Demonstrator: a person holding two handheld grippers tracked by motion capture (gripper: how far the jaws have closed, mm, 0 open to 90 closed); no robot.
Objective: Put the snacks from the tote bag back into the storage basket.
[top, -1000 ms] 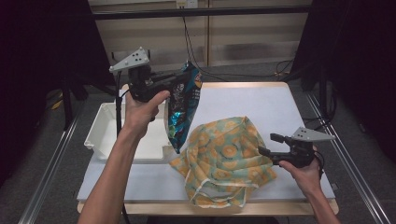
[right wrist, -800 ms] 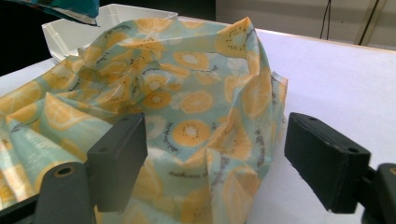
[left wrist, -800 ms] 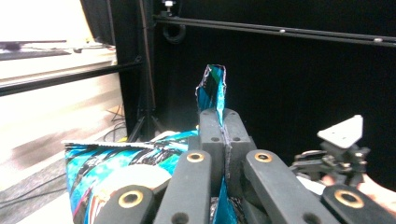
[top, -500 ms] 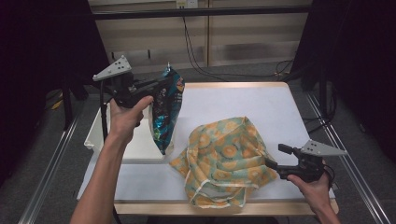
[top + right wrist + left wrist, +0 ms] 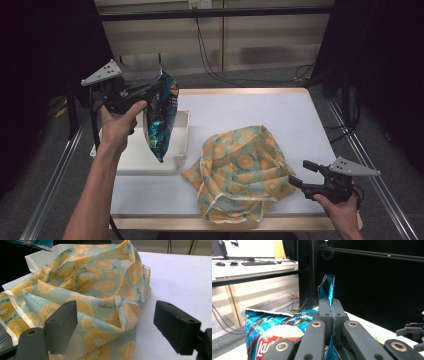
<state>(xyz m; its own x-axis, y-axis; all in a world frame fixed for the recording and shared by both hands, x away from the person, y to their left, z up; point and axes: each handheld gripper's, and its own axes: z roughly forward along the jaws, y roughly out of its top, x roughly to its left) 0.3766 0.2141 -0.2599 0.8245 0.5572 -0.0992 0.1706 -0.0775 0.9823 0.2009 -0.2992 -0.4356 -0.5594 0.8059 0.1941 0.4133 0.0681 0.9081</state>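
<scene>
While the left forearm reaches up from the bottom edge, wrist cocked, the left gripper (image 5: 152, 90) points level to the right, jaws pinching the top corner of the Lay's chip bag (image 5: 161, 120). Bag hangs upright over the white tray (image 5: 182, 145), clear of the table (image 5: 260, 110). Right hand sits low at the near right corner; right gripper (image 5: 300, 175) aims left, jaws spread, just been opening, just beside the orange-print cloth bag (image 5: 240, 172), no grip.

A white tray (image 5: 182, 131) sits on the white table (image 5: 280, 115), left of centre.
</scene>
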